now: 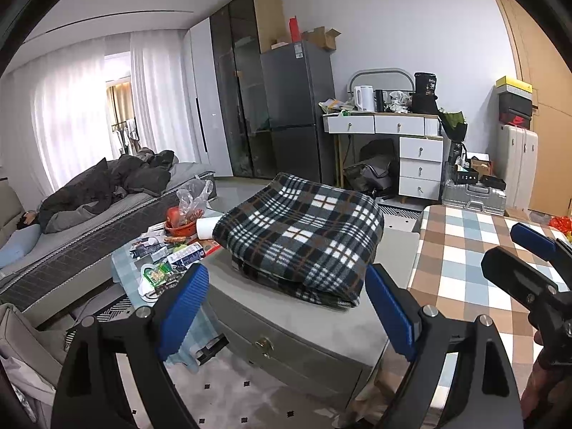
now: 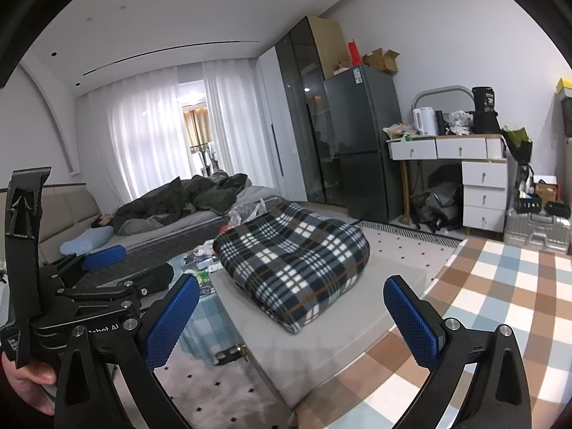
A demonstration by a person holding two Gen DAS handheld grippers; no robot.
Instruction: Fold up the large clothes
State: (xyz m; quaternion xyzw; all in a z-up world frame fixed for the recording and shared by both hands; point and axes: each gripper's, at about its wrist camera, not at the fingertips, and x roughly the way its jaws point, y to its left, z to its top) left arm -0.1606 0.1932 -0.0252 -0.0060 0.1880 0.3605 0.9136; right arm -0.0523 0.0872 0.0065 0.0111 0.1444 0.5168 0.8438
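Tongs, left (image 1: pixel 286 307) and right (image 2: pixel 291 316), gape wide, empty, short of the folded plaid blanket (image 1: pixel 304 228).

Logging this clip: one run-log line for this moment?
plaid blanket: folded on grey cabinet | left gripper: open, empty | right gripper: open, empty
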